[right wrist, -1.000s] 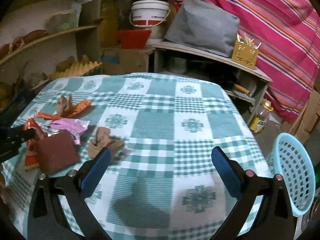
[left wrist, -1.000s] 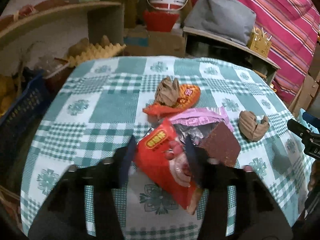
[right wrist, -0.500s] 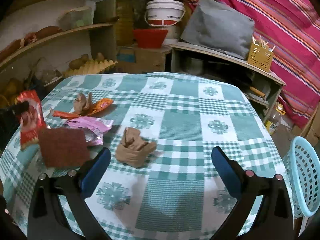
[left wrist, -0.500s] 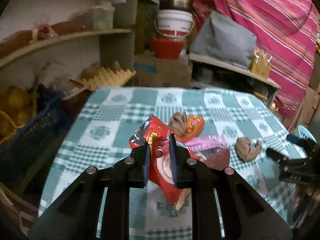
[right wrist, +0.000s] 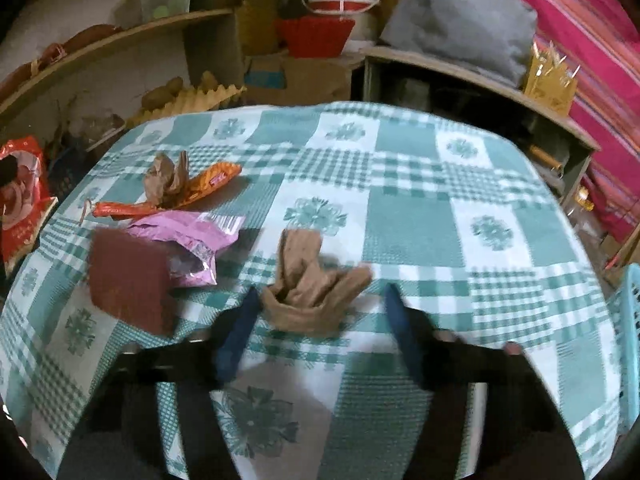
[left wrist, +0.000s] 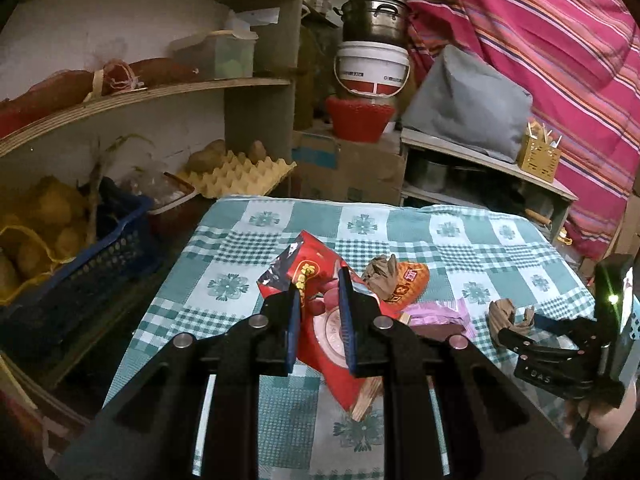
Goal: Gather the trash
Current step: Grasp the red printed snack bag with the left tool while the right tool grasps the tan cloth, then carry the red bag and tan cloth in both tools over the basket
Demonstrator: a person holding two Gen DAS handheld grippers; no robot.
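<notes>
The left gripper point(left wrist: 320, 312) is closed on the red snack wrapper point(left wrist: 316, 280) and holds it lifted above the table point(left wrist: 440, 232); the lower part of the wrapper hangs free under the fingers. The right gripper point(right wrist: 320, 328) stands wide open, low over the tablecloth, with the crumpled brown paper point(right wrist: 312, 280) just in front of its fingers and between them.

For the step in hand, I think the right gripper should go a little more forward, so that both pads pass beside the thick middle of the paper and not only its edge; then close slowly, because a crumpled piece can slide out or turn; the fingertips should stay just above the cloth, or they may pinch it also. The left one should keep a firm pinch, since foil film is slippery and the loose end swings; the light blue basket point(right wrist: 628, 340) at the right edge of the table looks like the place for the trash.

The red wrapper is thin, glossy and wrinkled film; the brown paper is matte, soft and folded in irregular lobes. On the cloth lie also a pink foil wrapper point(right wrist: 192, 236), torn open with a silver inside, an orange wrapper point(right wrist: 208, 180), long and flat, with a second brown paper ball point(right wrist: 166, 178) on it, and a dark red-brown flat square point(right wrist: 128, 276) with a rough, matte face. The tablecloth is woven, with green checks and flower prints.
</notes>
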